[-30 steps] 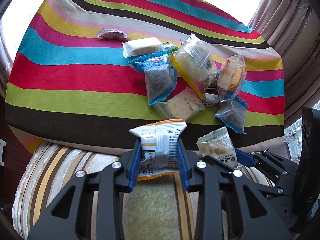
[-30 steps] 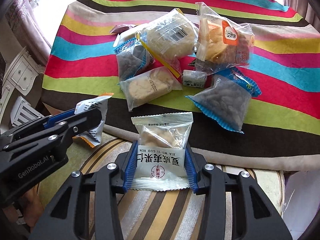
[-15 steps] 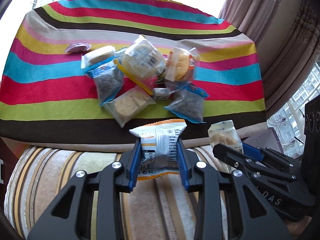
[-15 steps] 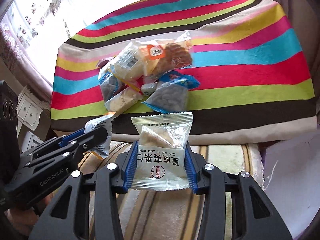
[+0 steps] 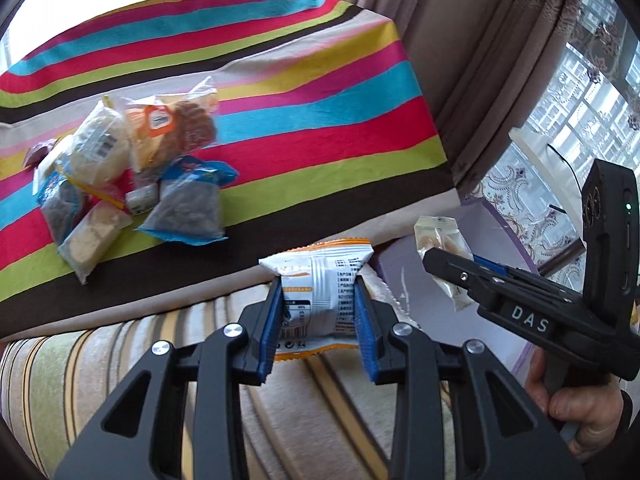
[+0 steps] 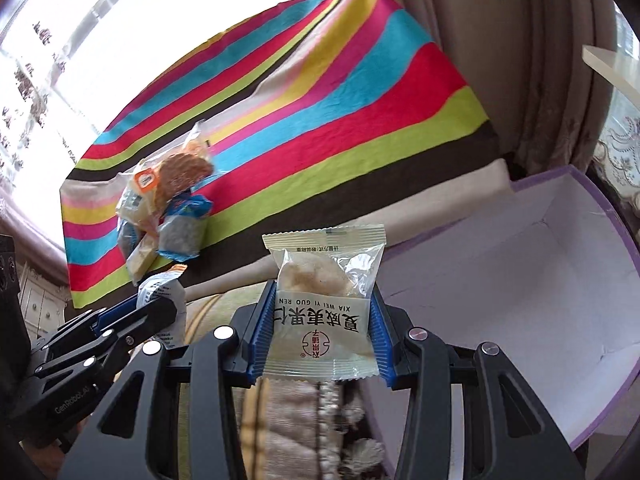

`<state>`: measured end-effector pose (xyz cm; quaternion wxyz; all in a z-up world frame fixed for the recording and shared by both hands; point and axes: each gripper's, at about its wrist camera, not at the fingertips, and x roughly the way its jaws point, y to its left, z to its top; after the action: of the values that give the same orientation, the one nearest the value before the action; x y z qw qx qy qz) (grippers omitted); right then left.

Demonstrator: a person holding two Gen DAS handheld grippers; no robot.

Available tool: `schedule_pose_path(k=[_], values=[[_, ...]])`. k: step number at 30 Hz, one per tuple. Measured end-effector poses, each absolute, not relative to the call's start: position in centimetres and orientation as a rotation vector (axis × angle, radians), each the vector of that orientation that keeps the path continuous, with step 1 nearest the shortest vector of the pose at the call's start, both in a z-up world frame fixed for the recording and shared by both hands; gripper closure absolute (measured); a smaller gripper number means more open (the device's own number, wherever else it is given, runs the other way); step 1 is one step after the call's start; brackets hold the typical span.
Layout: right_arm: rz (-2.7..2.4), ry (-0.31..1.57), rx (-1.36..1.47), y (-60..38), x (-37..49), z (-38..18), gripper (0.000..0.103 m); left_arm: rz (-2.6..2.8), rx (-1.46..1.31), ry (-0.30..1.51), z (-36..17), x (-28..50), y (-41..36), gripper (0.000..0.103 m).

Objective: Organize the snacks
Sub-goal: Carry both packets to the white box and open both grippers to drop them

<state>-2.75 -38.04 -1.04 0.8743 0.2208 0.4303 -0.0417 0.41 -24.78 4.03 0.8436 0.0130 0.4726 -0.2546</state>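
Crinkly foil packet (image 5: 320, 280) pinched in left tool (image 5: 318, 332); right tool (image 6: 322, 332) pinches clear nut pouch (image 6: 324, 300).

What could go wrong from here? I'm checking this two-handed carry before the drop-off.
1. The right gripper and left gripper travel close together; they might collide at the purple-edged box.
2. The clear nut packet and the orange-trimmed packet are pinched only by their sides, so either might slip out early.

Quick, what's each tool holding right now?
Left tool: shut on the orange-edged packet.
Right tool: shut on the clear nut packet.
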Motion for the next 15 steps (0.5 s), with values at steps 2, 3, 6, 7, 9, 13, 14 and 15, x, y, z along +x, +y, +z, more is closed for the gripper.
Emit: schedule_pose_path(k=[2,3,6,7,9,13,14,15], values=[[-0.120,0.901,0.481,-39.5,-3.5,-1.6,0.060,-0.569,0.049,1.007,3.8,0.2,-26.5,0.069],[-0.134,0.901,0.492,-40.2,-3.9,-1.9,0.060,-0.584,0.059,1.011,3.7,0.1,-27.4,0.069],[-0.170,0.906,0.523,-42.0,-4.7,-2.7,0.060,-0.628,0.087,1.023,3.4,-0.2,-29.7,0.069],[-0.181,0.906,0.532,-42.4,-5.0,-2.9,0.060,-0.641,0.095,1.027,3.2,-0.4,-30.4,0.069],[-0.200,0.908,0.547,-43.3,-5.4,-3.2,0.060,-0.666,0.113,1.033,3.0,-0.6,-31.6,0.069],[-0.248,0.906,0.560,-45.1,-6.3,-3.5,0.059,-0.725,0.116,1.052,2.7,-0.9,-33.4,0.069],[-0.261,0.902,0.558,-45.4,-6.5,-3.4,0.058,-0.742,0.109,1.055,2.7,-0.9,-33.5,0.066],[-0.271,0.899,0.554,-45.6,-6.7,-3.3,0.058,-0.758,0.105,1.058,2.6,-0.8,-33.7,0.062]])
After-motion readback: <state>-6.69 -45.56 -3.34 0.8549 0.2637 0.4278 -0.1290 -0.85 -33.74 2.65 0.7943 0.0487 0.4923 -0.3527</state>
